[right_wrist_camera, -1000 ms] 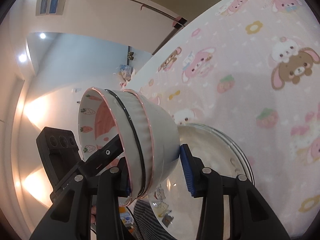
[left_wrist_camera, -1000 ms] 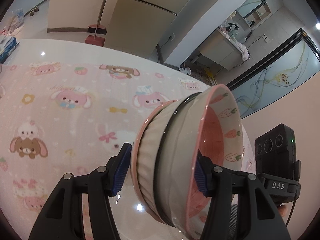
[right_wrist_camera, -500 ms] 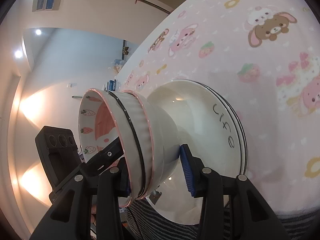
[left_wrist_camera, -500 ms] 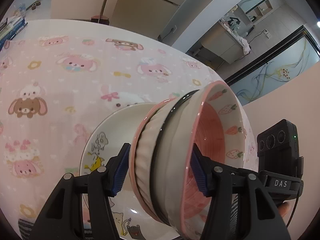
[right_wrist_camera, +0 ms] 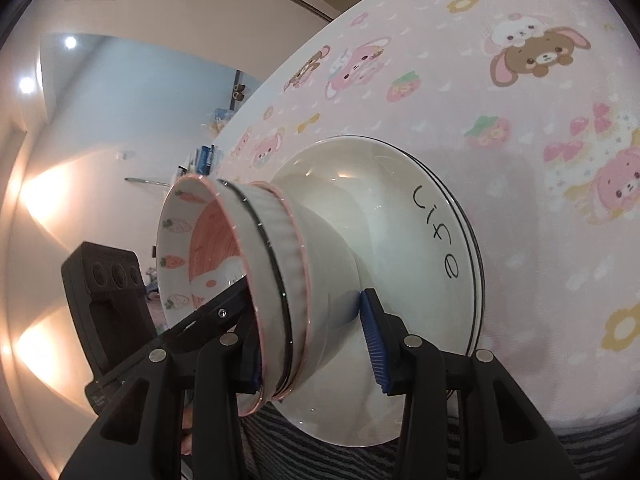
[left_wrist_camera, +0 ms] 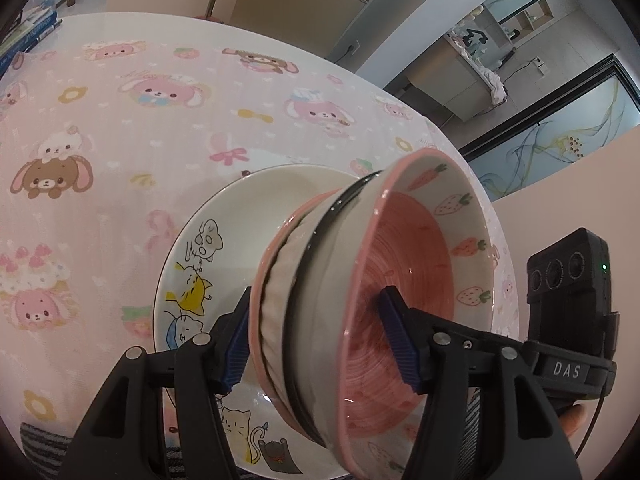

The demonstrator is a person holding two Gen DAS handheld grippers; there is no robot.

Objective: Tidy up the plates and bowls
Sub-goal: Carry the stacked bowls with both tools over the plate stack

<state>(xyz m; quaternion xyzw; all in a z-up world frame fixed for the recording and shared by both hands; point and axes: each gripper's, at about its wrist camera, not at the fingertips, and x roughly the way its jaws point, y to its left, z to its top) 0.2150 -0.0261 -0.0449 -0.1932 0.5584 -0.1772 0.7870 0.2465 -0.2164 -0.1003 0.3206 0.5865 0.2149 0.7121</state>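
Three nested bowls point(left_wrist_camera: 320, 300) lie tilted on their side: a pink-rimmed strawberry bowl inside, a black-rimmed one, and a ribbed pink-rimmed one outside. My left gripper point(left_wrist_camera: 316, 342) grips the stack across its wall, one pad inside, one outside; its jaws are opening. From the opposite side, my right gripper point(right_wrist_camera: 312, 352) is shut on the same bowls point(right_wrist_camera: 316, 280). Just beneath sits a stack of white plates point(left_wrist_camera: 208, 264): cat drawings on one side, "life" written on the other point(right_wrist_camera: 432, 240). The bowls' base looks close to or on the top plate.
A pink cartoon-animal tablecloth point(left_wrist_camera: 120, 140) covers the table. A striped cloth point(right_wrist_camera: 340, 456) lies at the near edge under the plates. Books point(left_wrist_camera: 28, 36) sit at the far left edge. The right gripper's black body point(left_wrist_camera: 568, 292) is beside the bowls.
Both grippers carried the bowl stack forward and down over the plates. The plates, barely seen a second ago, now fill the space under the bowls.
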